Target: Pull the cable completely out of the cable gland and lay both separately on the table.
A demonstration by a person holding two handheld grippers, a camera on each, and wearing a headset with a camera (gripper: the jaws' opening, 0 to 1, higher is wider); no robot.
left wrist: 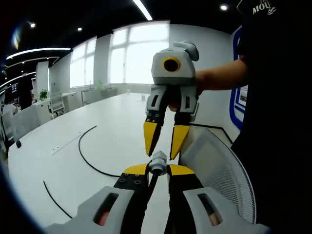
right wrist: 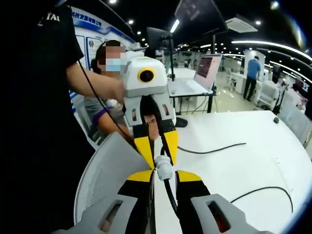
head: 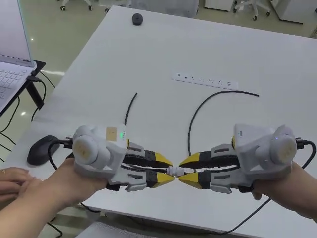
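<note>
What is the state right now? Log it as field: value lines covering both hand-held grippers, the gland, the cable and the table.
left hand-held gripper: tips at the cable gland, clamping unclear
right hand-held gripper: tips at the gland from the opposite side, clamping unclear
cable gland: white, between both sets of tips
cable: black, in the gland, runs back between the right jaws
table: white, carries a power strip and a mouse
task: cable not yet pulled out
</note>
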